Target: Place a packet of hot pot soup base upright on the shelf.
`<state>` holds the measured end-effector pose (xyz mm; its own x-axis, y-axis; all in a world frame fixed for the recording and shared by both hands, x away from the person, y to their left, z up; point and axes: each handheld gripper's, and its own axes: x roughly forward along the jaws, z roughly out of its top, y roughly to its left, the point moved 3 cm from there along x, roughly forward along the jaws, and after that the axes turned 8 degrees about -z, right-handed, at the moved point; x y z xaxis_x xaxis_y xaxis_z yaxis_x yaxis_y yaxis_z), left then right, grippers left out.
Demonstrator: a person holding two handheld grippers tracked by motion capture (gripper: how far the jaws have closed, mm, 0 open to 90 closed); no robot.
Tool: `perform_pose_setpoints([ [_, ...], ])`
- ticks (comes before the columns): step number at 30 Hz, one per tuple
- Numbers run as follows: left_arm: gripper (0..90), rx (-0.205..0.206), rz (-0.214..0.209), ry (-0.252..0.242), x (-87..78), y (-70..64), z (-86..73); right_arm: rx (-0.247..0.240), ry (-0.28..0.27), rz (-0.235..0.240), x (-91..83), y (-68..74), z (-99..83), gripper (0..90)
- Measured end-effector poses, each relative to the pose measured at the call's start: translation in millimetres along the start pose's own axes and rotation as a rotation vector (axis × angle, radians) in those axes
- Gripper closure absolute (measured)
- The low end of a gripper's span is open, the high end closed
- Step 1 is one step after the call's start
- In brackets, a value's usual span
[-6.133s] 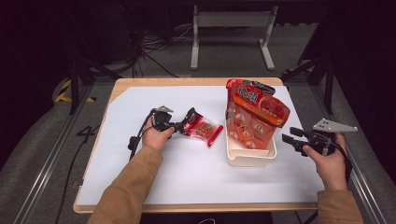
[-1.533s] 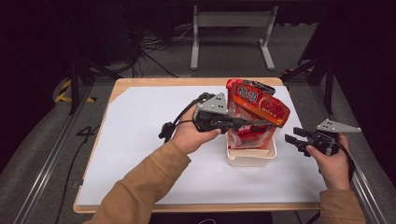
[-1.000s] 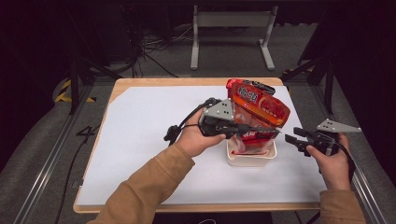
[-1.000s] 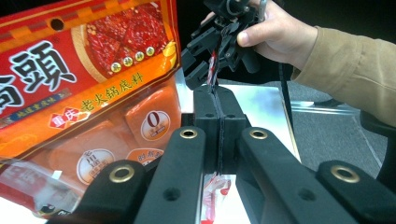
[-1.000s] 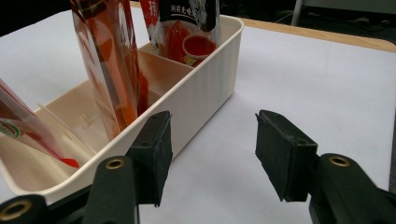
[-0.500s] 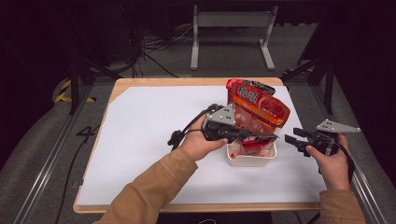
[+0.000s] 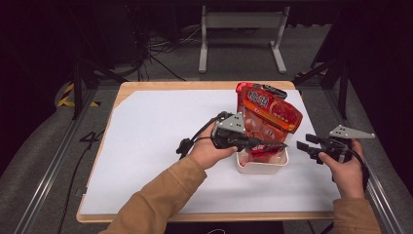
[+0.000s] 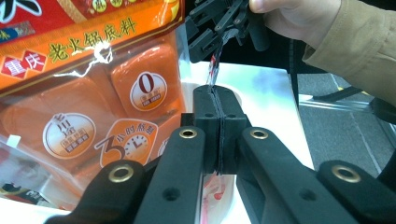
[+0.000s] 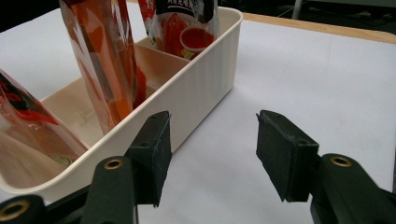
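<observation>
A white divided bin (image 7: pixel 265 168) stands on the white table right of centre, and a large orange sauce pouch (image 7: pixel 268 111) stands upright in it. My left gripper (image 7: pixel 278 145) reaches over the bin's near end, shut on the thin top edge of a small red packet (image 7: pixel 260 152) that hangs into the bin. In the left gripper view the shut gripper (image 8: pixel 217 100) pinches that packet (image 8: pixel 211 196) right beside the orange pouch (image 8: pixel 93 93). My right gripper (image 7: pixel 311 148) hovers just right of the bin, open (image 9: pixel 212 149), with nothing between its fingers and the bin wall (image 9: pixel 201 88) by its left jaw.
In the right gripper view, several clear and red packets (image 9: pixel 107 60) stand in the bin's compartments. The white sheet (image 7: pixel 156 136) covers the wooden table, whose right edge runs close to my right hand. Black frame rails flank both sides.
My left gripper has carried the small red packet from the table's middle to the bin and lowered it into the near end. The right gripper has stayed put.
</observation>
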<state>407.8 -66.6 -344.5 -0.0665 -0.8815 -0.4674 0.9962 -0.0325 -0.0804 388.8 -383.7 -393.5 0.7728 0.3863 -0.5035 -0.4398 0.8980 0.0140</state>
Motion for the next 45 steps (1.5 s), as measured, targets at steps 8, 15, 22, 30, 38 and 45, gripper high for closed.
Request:
perform_pose_setpoints([
  [8,89.3,-0.029,0.0,0.016,1.3,4.3,-7.4,0.0,0.006,0.002,1.9,0.7,-0.7,44.7],
  [15,87.9,-0.057,0.0,0.031,0.0,8.1,-11.1,0.0,0.009,0.003,2.7,0.7,-1.1,44.7],
  [22,70.4,-0.072,0.007,0.014,1.0,6.9,-14.4,-0.003,0.007,0.004,4.0,0.8,0.0,44.1],
  [30,42.1,-0.107,0.014,-0.033,-5.5,7.3,-16.4,-0.006,0.007,0.012,9.0,2.2,3.4,42.8],
  [38,29.2,-0.123,0.069,-0.082,-29.3,1.1,-16.2,-0.013,-0.004,0.024,10.4,4.0,8.7,41.7],
  [45,28.7,-0.133,0.149,-0.111,-60.5,-7.2,-19.4,-0.015,-0.008,0.041,14.8,4.6,16.3,40.8],
])
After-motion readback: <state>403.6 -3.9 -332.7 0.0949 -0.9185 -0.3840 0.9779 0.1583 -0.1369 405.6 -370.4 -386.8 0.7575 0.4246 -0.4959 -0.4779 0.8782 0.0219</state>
